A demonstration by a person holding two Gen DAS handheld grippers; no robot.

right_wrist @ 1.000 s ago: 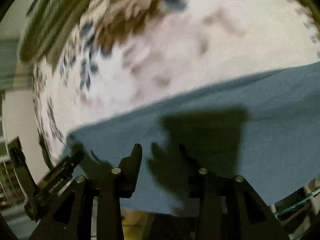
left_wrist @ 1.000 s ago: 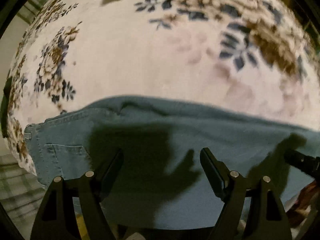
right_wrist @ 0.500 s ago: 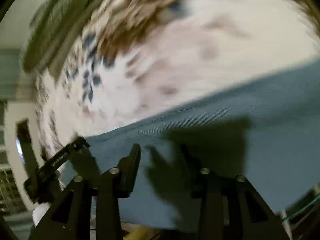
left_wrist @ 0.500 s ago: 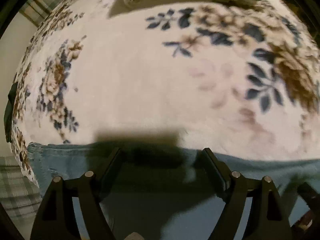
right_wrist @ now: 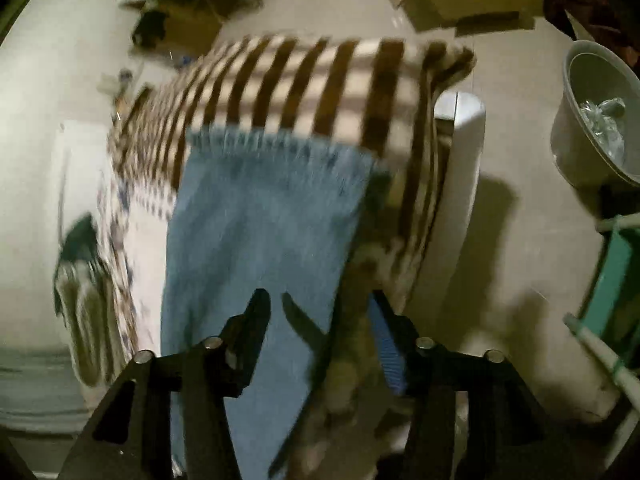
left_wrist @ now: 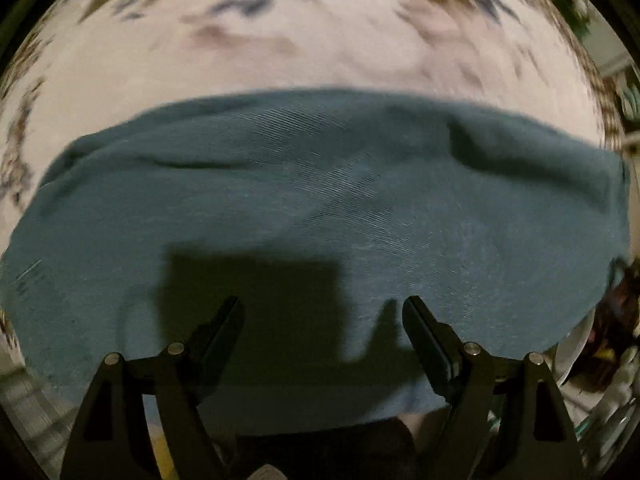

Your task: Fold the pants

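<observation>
A: Floral blanket (left_wrist: 320, 52) spread pale across the bed, pants (left_wrist: 320, 208) lying flat on top. Far edge of the denim running side to side, with bare blanket beyond the pants on that side. Near edge hanging down past the bed's side.

B: Seen from the right wrist: frayed leg hem (right_wrist: 280, 140) ending short of a brown-striped blanket border (right_wrist: 320, 80). Beyond the pants' hem end, open floor (right_wrist: 520, 220), then clutter further off.

A: Tongs?

B: Left tongs (left_wrist: 322, 312) spread wide above the denim, gripping nothing. Right tongs (right_wrist: 320, 308) about half apart and closing, hanging over the long edge of the leg, pressing on nothing; blur hiding finer detail.

A: Counts?

B: One pair of pants. Two tongs. One pale bin (right_wrist: 592, 120) right of the pants. At least two cardboard boxes (right_wrist: 460, 4) past the hem.
</observation>
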